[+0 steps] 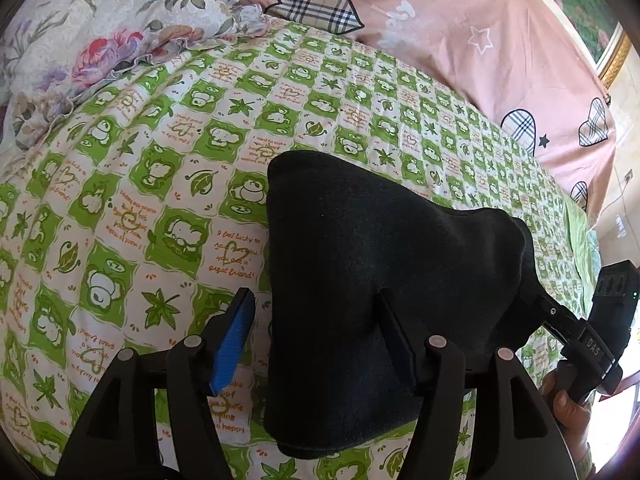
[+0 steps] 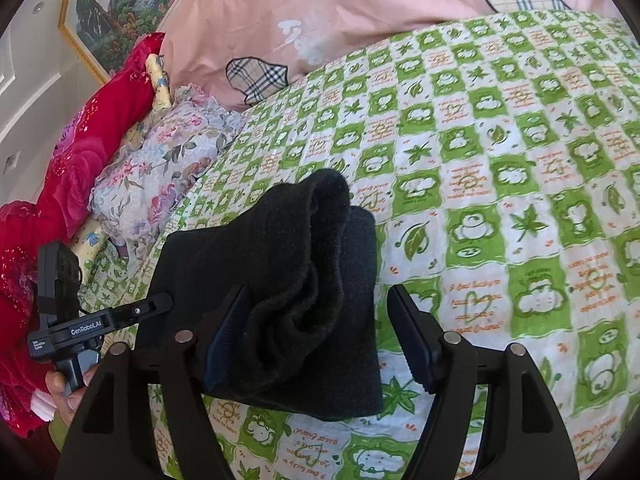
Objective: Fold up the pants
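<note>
The black pants (image 1: 360, 264) lie folded into a compact bundle on the green-and-white checked bedsheet (image 1: 160, 184). In the left wrist view my left gripper (image 1: 316, 320) is open, its jaws set wide, the blue-padded left finger (image 1: 234, 344) beside the bundle and the right finger resting against the cloth. In the right wrist view the pants (image 2: 280, 280) lie between the fingers of my right gripper (image 2: 316, 320), which is open; a raised fold leans on the left finger. The right gripper also shows at the right edge of the left wrist view (image 1: 552, 312), touching the bundle's corner.
A floral pillow (image 1: 100, 32) and a pink quilt with plaid hearts (image 1: 460, 40) lie at the head of the bed. A red blanket (image 2: 80, 140) is bunched at the left in the right wrist view. A framed painting (image 2: 120, 0) hangs on the wall.
</note>
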A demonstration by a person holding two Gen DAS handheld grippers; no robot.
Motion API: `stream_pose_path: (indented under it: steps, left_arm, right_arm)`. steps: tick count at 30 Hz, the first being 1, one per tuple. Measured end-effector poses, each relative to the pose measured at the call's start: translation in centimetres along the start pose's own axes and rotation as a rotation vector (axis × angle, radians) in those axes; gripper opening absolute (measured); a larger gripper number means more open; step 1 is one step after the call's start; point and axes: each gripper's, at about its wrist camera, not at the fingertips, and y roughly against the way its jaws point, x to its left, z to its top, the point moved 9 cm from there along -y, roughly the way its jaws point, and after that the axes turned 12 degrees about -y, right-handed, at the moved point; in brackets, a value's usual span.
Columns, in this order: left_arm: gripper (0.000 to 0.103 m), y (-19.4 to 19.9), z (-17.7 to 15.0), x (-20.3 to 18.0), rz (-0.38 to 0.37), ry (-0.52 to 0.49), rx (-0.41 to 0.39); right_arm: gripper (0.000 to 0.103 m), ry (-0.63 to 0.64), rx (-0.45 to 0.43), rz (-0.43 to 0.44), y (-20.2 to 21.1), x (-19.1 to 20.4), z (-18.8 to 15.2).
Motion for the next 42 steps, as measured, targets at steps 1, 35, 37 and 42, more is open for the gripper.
stream_pose_path:
  steps: [1, 35, 37, 42]
  left_arm:
    - [0.065, 0.1, -0.1, 0.0, 0.000, 0.004, 0.002]
    - [0.081, 8.1, -4.4, -2.7, 0.237, -0.162, -0.109]
    - [0.081, 8.3, -4.7, -3.0, 0.249, -0.179, -0.112]
    - [0.081, 8.1, -5.3, -3.2, 0.262, -0.192, -0.097]
  right_arm:
    - [0.074, 0.001, -0.006, -0.008, 0.3, -0.1, 0.1]
    - [0.100, 0.357, -0.115, -0.092, 5.7, 7.7, -5.5]
    - [0.100, 0.369, -0.117, -0.090, 5.8, 8.0, -5.9]
    - [0.102, 0.379, -0.107, -0.102, 5.8, 8.0, -6.9]
